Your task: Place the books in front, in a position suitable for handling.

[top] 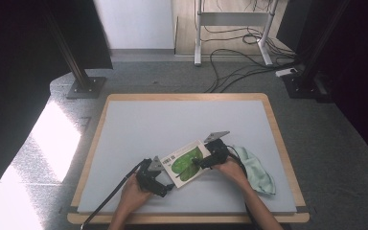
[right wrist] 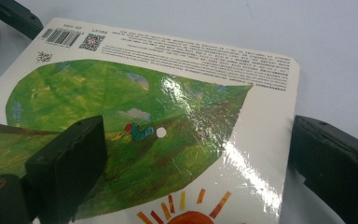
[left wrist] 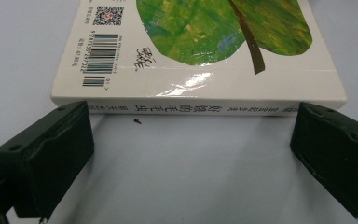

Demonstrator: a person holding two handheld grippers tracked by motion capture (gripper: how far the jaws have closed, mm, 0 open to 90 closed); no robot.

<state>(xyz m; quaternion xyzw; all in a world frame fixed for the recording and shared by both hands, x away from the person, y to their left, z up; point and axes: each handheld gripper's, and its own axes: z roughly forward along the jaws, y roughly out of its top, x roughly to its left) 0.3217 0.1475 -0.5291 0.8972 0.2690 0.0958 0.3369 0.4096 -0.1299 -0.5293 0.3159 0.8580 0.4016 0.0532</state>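
Note:
A thin picture book (top: pixel 188 163) with a big green leaf on its white cover lies flat on the grey table mat (top: pixel 172 120), near the front. My left gripper (top: pixel 165 179) sits at the book's spine. In the left gripper view the spine (left wrist: pixel 191 108) spans the gap between the two wide-apart jaws of this gripper (left wrist: pixel 191 140), which is open with no pad pressing on it. My right gripper (top: pixel 202 163) reaches over the book from the right. It (right wrist: pixel 200 149) is open, with one jaw above the leaf picture (right wrist: pixel 121 107) and the other beyond the book's edge.
A crumpled pale teal cloth (top: pixel 256 170) lies on the mat just right of the right hand. The mat has a wooden border (top: pixel 278 143). Beyond the table, black stand bases (top: pixel 84 86) and cables (top: pixel 239 67) rest on the floor.

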